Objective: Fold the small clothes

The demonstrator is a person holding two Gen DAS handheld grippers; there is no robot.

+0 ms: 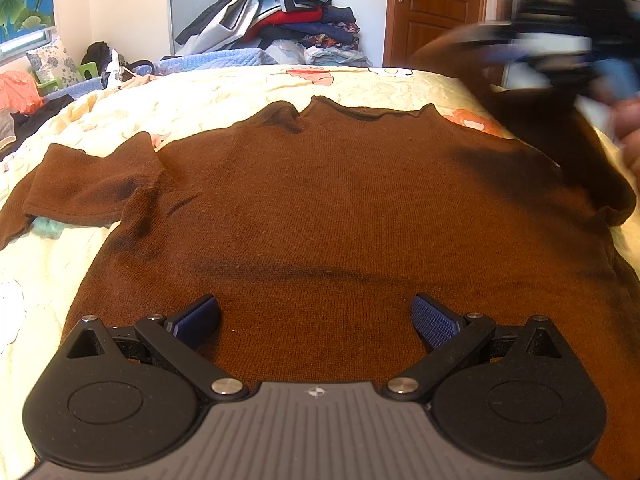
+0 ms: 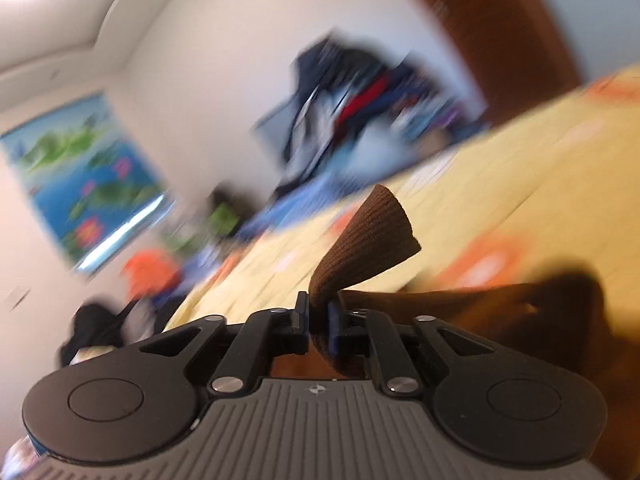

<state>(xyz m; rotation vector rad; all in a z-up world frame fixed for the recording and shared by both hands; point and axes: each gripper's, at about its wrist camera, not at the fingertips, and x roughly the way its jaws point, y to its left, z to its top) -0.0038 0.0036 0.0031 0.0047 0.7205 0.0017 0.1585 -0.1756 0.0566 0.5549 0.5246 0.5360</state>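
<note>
The right hand-held gripper (image 2: 319, 318) is pinching the brown sweater (image 1: 340, 216) cuff (image 2: 364, 240) above the bed (image 1: 120, 120); the left hand-held gripper (image 1: 316, 316) is hovering wide open

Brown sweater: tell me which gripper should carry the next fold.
Right. The right gripper is already shut on the ribbed sleeve cuff of the brown sweater, lifted off the bed. The left gripper is open over the sweater's lower body, holding nothing, so it could probably pin.
</note>
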